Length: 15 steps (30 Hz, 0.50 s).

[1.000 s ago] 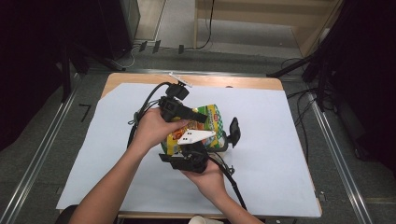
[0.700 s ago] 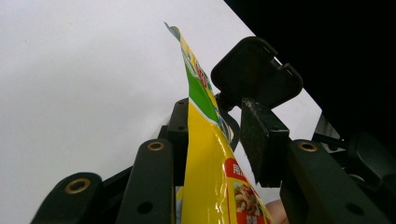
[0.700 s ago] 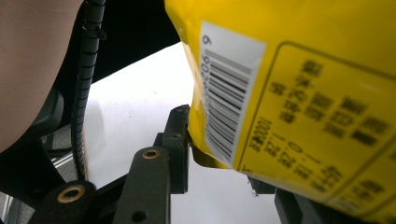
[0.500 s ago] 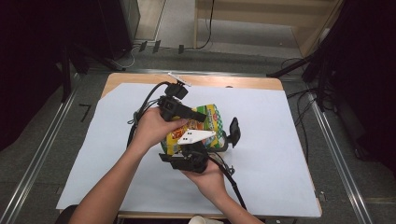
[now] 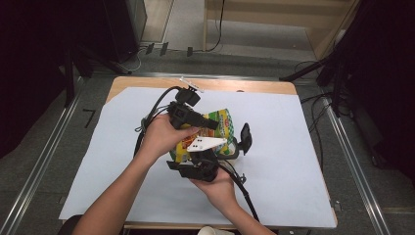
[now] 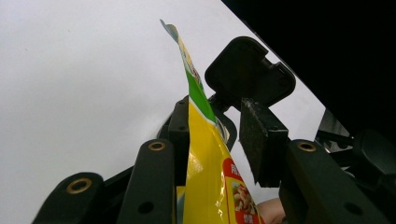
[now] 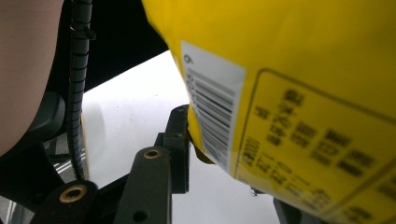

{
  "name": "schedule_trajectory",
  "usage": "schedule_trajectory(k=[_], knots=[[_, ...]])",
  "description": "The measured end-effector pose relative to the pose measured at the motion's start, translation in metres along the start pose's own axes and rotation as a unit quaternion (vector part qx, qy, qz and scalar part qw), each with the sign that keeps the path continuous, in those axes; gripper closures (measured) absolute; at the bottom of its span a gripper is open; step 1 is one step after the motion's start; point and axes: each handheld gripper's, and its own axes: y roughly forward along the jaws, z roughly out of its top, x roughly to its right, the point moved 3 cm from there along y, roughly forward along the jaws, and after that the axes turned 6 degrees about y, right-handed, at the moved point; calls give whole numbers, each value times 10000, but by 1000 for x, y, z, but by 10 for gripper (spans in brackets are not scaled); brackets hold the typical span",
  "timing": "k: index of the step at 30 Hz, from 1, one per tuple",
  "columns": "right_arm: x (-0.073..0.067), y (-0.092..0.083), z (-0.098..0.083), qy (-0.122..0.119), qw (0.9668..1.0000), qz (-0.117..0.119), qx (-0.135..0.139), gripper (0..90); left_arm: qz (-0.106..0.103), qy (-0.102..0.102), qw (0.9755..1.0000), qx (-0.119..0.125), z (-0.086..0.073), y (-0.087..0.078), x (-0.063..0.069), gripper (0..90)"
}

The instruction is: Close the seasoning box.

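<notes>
A: Item one?
B: Glossy yellow-and-green plastic snack bag [image 5: 222, 128], held above the white paper sheet [image 5: 293, 147] covering the wooden table [image 5: 205, 84], at the sheet's centre.
A: Writing?
B: The right gripper view shows the bag's back: a white barcode panel [image 7: 212, 109] with a digit 9 at its top, and a boxed block of East Asian print, too blurred to read. The left gripper view shows the front edge-on: a red patch with a picture of nuts [image 6: 240, 196]. No brand legible.
A: Grippers?
B: Left gripper [image 5: 215, 125] at the bag's 10 o'clock, black; its left pad lies against the bag, the right pad stands clear, so not clamped. Right gripper [image 5: 235, 147] at 6 o'clock, with a grey three-cornered plate; one jaw touches the bag, the other is hidden, so its grip cannot be told.
</notes>
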Motion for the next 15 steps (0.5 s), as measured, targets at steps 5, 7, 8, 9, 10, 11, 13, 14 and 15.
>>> schedule_trajectory(k=[5, 7, 8, 9, 10, 11, 13, 14, 15], knots=[[-1, -1, 0, 9, 10000, 6, 16, 679, -12, -18, 10000, -31, 1, 0, 0, 676], [-3, -2, 1, 53, 10000, 19, 43, 678, -9, -20, 10000, -23, 1, 0, 0, 677], [-3, -2, 1, 65, 10000, 29, 43, 678, -29, -14, 10000, 7, 2, 0, 0, 678], [-3, -2, 1, 65, 10000, 29, 43, 678, -29, -14, 10000, 7, 2, 0, 0, 678], [-2, -3, 2, 49, 10000, 15, 50, 678, -20, -16, 10000, -17, 2, 0, 0, 678], [-2, -3, 1, 51, 10000, 14, 58, 678, -20, -16, 10000, -17, 2, 0, 0, 678], [-2, -3, 1, 77, 10000, 20, 54, 678, -35, -35, 10000, -52, 2, 2, -1, 677], [-1, -3, 0, 106, 9999, 20, 44, 677, -52, -31, 10000, -66, 3, 3, -2, 677], [-1, -4, 0, 113, 9999, 10, 43, 677, -69, -46, 9999, -57, 3, 4, -2, 677]])
